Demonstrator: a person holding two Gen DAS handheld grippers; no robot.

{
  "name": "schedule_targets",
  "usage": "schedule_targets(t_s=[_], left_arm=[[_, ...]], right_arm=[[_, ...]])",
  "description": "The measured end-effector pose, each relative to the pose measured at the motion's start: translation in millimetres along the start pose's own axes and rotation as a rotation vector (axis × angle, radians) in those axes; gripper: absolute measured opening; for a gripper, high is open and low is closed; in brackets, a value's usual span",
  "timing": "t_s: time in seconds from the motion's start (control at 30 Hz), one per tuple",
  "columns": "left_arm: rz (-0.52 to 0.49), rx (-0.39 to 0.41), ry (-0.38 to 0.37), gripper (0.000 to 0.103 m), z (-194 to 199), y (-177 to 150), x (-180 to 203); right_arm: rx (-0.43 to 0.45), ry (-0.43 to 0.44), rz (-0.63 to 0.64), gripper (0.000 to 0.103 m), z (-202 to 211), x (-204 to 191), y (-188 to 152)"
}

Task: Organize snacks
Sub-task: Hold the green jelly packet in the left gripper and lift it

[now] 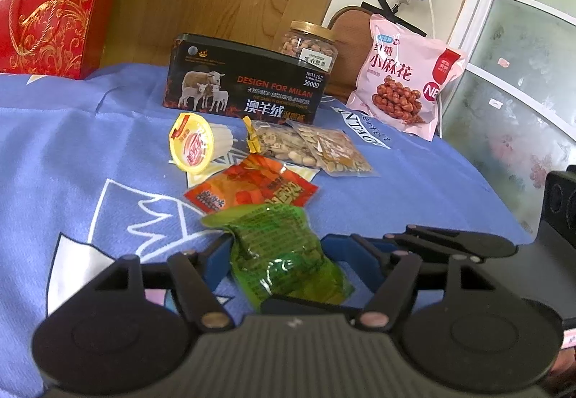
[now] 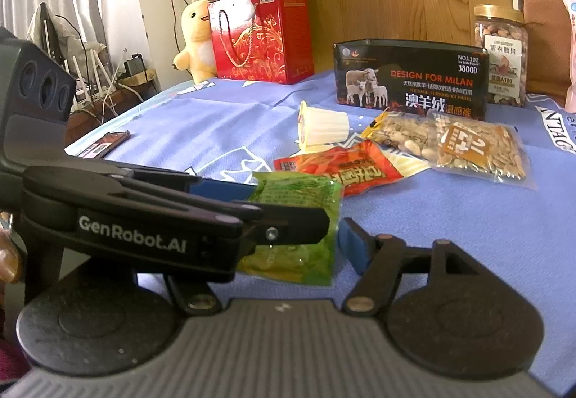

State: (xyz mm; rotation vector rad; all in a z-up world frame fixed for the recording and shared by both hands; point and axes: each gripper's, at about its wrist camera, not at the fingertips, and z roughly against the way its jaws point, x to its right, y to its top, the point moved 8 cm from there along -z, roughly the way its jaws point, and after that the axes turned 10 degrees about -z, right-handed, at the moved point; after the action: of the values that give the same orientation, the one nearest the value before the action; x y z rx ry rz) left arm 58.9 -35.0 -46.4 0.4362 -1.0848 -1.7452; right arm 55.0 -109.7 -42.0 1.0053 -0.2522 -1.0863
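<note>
A green snack packet [image 1: 288, 254] lies between the blue pads of my left gripper [image 1: 277, 254], which is shut on it, just above the blue cloth. In the right wrist view the left gripper [image 2: 288, 214] crosses from the left, shut on the green packet [image 2: 298, 196]. My right gripper [image 2: 288, 250] is open, its blue right pad [image 2: 354, 250] beside the packet. Behind lie an orange-red packet [image 1: 252, 193], a yellow-lidded jelly cup [image 1: 198, 146], a nut bag [image 1: 280, 142] and a seed packet [image 1: 342, 153].
A black open box with sheep [image 1: 244, 81] stands behind the snacks, with a nut jar [image 1: 309, 41] and a pink bag [image 1: 403, 77] to its right. A red gift box [image 1: 54, 13] stands far left. A phone [image 2: 104, 144] lies at the left table edge.
</note>
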Motion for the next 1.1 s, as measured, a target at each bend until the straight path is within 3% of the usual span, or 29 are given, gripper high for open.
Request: schedule_targets(t_s=[1.1], left_arm=[[-0.008,-0.003,-0.020,0.077,-1.1,0.0,3.1]], right_arm=[[-0.004,-0.001,0.013,0.073,1.1,-1.2,-1.6]])
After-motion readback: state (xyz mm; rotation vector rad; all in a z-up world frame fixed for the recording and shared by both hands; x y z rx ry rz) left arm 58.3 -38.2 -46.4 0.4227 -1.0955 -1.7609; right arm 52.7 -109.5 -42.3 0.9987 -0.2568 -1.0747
